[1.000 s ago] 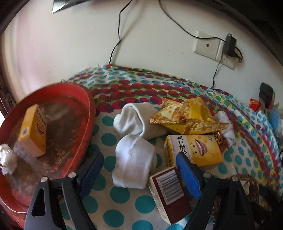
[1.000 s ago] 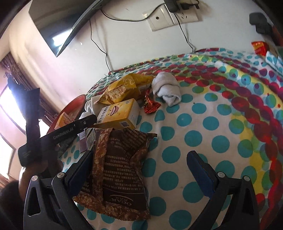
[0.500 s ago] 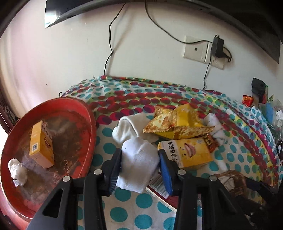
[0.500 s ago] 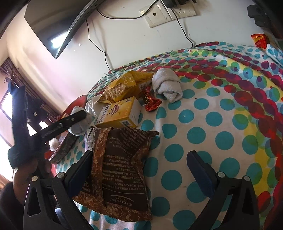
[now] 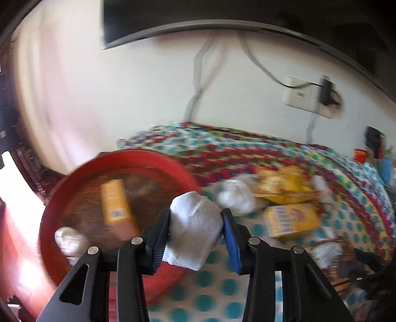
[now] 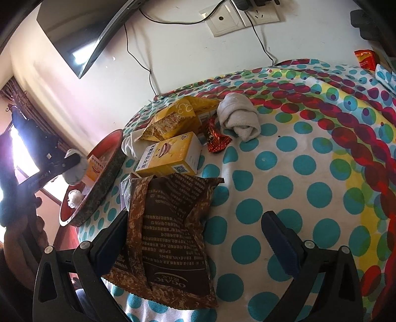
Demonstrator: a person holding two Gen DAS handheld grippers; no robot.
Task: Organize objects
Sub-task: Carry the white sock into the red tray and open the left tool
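Observation:
My left gripper [image 5: 196,229] is shut on a white rolled sock [image 5: 194,228] and holds it in the air at the right rim of the red tray [image 5: 61,195]. The tray holds a yellow box [image 5: 116,205] and a white crumpled wad [image 5: 66,239]. In the right wrist view the held sock [image 6: 75,169] hangs over the tray [image 6: 104,183]. My right gripper [image 6: 193,240] is open above a brown snack bag [image 6: 170,242], which lies against its left finger.
On the polka-dot cloth [image 6: 297,173] lie a yellow box [image 6: 170,158], a yellow snack bag [image 6: 178,116], a red wrapper [image 6: 216,138], a grey-white rolled sock [image 6: 240,117] and another white sock [image 5: 235,195]. Wall sockets with cables [image 6: 237,14] are behind.
My left gripper closed on the white sock, lifted it off the cloth and carried it left to the red tray. The right gripper has stayed still.

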